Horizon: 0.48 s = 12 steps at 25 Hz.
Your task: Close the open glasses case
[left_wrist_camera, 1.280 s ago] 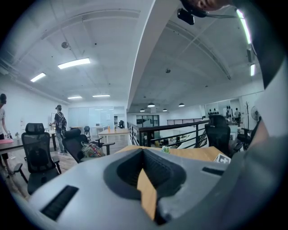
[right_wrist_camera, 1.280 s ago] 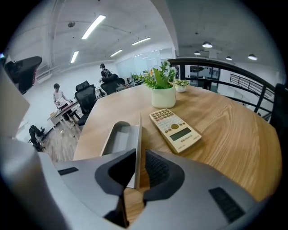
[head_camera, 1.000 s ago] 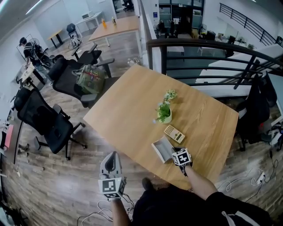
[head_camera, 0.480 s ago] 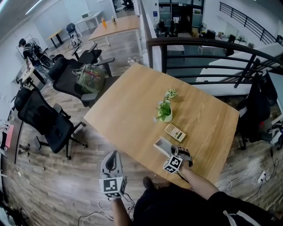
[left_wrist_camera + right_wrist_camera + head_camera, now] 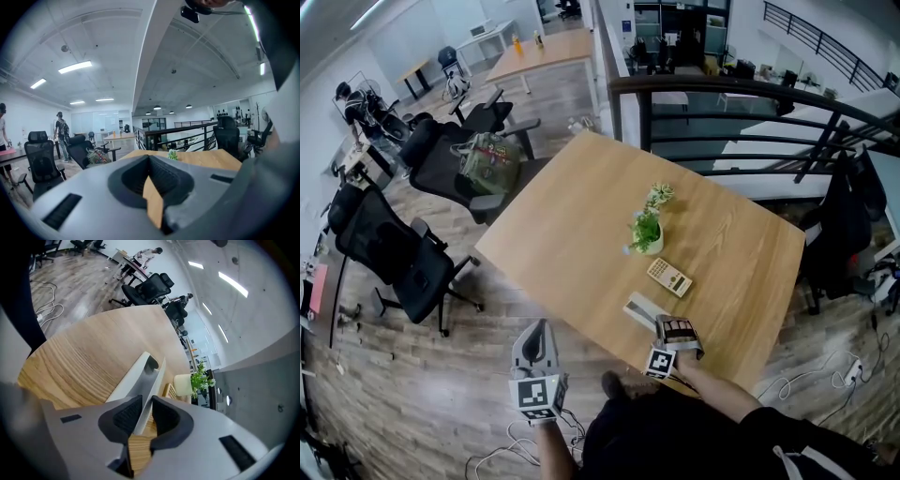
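The light grey glasses case (image 5: 641,308) lies near the table's front edge. In the right gripper view the case (image 5: 139,376) shows its two halves close together, with a narrow slit between them. My right gripper (image 5: 664,325) is at the case's near end and its jaws are opening. The case's edge runs between the pads (image 5: 126,414), and a thin gap shows on the right side. My left gripper (image 5: 537,327) hangs off the table over the floor, jaws together and empty; in its own view the left gripper (image 5: 149,160) holds nothing.
A beige calculator (image 5: 668,277) and a small potted plant (image 5: 647,234) stand just beyond the case on the wooden table (image 5: 562,234). Black office chairs (image 5: 394,262) are to the left and a dark railing (image 5: 722,103) runs behind.
My right gripper has rolled over and shifted a little toward the table's front edge. The case's raised lid has come down onto its base. The left gripper has not moved.
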Available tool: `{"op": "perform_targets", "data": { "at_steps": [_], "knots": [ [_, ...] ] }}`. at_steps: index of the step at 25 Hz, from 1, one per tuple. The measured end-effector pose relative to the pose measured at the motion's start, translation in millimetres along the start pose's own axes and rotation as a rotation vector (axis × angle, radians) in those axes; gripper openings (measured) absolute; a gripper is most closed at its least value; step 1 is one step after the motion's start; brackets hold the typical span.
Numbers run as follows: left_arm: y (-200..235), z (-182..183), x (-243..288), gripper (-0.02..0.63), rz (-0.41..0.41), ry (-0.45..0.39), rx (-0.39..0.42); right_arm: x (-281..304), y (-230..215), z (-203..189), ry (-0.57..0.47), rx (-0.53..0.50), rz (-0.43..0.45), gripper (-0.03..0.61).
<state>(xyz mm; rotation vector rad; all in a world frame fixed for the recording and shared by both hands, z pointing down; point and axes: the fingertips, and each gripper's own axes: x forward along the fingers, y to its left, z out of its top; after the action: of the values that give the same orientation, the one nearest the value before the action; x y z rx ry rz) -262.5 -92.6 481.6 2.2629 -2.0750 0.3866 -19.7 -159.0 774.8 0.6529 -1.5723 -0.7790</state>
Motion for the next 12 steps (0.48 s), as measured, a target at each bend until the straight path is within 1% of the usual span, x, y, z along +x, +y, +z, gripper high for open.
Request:
{"op": "perform_targets", "data": {
  "at_steps": [2, 6, 8, 10, 12],
  "knots": [
    [-1, 0, -1, 0.000, -0.002, 0.000, -0.001, -3, 3, 4, -0.020, -0.015, 0.009, 0.083],
    [-3, 0, -1, 0.000, -0.004, -0.001, -0.001, -12, 23, 14, -0.069, -0.097, 0.045, 0.117],
    [-4, -1, 0, 0.000, -0.006, 0.000, 0.001, -14, 32, 16, -0.082, -0.118, 0.065, 0.123],
    [-3, -2, 0, 0.000, -0.006, 0.002, 0.003, -11, 38, 15, -0.082, -0.100, 0.092, 0.123],
    [-2, -1, -1, 0.000, -0.004, 0.000, 0.004, -13, 39, 18, -0.094, -0.019, 0.172, 0.128]
  ]
}}
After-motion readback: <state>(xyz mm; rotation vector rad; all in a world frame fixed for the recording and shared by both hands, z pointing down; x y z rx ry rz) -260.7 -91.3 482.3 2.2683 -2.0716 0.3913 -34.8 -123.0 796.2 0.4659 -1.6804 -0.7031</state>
